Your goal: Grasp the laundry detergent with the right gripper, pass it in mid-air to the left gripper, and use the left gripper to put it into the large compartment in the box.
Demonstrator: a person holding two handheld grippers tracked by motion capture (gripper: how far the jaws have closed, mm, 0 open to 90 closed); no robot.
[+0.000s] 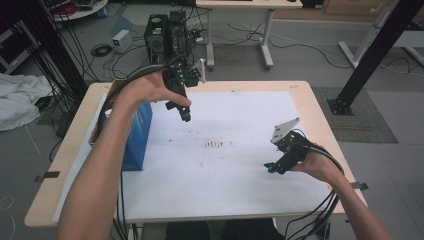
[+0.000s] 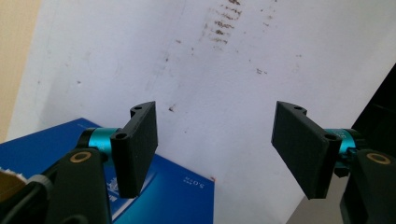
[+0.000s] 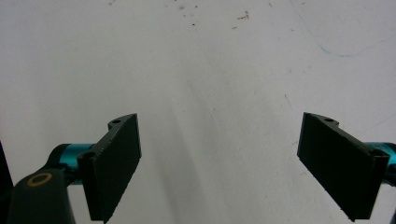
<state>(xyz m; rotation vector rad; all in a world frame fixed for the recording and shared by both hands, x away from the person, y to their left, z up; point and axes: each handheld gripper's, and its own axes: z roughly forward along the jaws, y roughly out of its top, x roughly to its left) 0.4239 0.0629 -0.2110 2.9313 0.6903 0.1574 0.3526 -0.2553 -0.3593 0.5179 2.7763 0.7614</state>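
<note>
My left gripper (image 1: 185, 116) hangs in the air over the back left part of the white sheet (image 1: 225, 150), beside a blue box (image 1: 136, 135). In the left gripper view its jaws stand wide apart with nothing between them, the gripper (image 2: 215, 140) looking down on the sheet and on a corner of the blue box (image 2: 163, 191). My right gripper (image 1: 270, 167) rests low over the sheet near the table's right front. In the right gripper view it (image 3: 219, 163) is open and empty above bare white sheet (image 3: 210, 70).
The wooden table (image 1: 305, 95) carries the white sheet, which has dark smudges (image 1: 214, 144) at its middle. A brown cardboard piece (image 1: 111, 95) lies behind the blue box. Beyond the table stand computer towers (image 1: 167, 35), cables, another desk (image 1: 250, 5) and a black frame leg (image 1: 370, 55).
</note>
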